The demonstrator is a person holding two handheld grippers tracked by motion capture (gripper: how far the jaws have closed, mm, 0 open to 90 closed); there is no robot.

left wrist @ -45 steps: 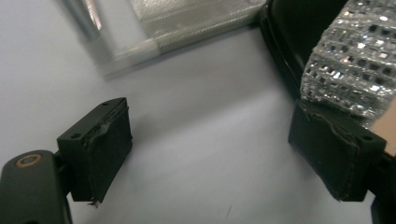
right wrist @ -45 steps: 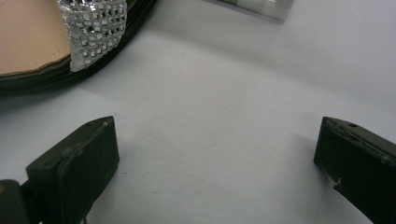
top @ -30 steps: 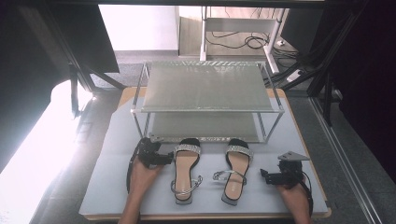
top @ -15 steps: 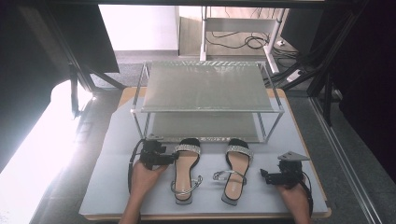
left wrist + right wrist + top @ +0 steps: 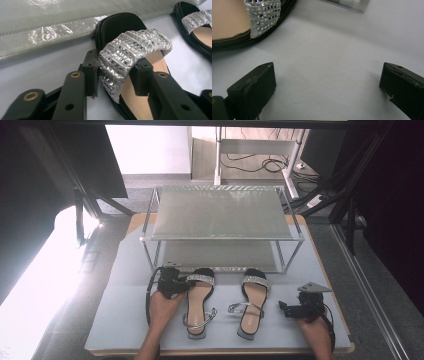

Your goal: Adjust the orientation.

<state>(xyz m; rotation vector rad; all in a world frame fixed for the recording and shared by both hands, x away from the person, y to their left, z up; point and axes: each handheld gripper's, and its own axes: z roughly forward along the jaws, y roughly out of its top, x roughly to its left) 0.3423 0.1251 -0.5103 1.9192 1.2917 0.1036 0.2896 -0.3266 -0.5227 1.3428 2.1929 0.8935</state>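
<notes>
Since the earlier frames, left gripper (image 5: 181, 281) has edged in toward the left sandal's toe strap and its jaws have just been closing; the strap now sits between them. Right gripper (image 5: 286, 309) unchanged in place.

Count, near to far:
- Hands: two, entering from the near edge of the table, one on each gripper.
- Grippers: two. Left gripper (image 5: 114, 75): jaws narrowed onto the jewelled strap, one pad against each side of it, strap pinched and slightly bunched. Right gripper (image 5: 327, 82): jaws spread wide, nothing between them, over bare mat.
- Sandals: two, a pair, side by side on the mat, heels near, toes far. Left sandal (image 5: 198, 302); right sandal (image 5: 251, 302).
- Mat (image 5: 125, 320): one, pale grey, covering the table top.
- Shelf rack (image 5: 222, 212): one, two tiers, metal frame with translucent shelves, standing at the far half of the mat.

Left sandal, description: black sole (image 5: 120, 23), tan insole, broad toe strap (image 5: 132, 52) set with rows of silver stones, silver ankle loop at the heel end.

Position: left sandal lies left of centre on the mat, just near of the rack's lower shelf, its toe pointing at it. Strap's left end is clamped in the left gripper, which comes in from the sandal's left side. Right sandal lies just left of the right gripper, apart from it.
</notes>
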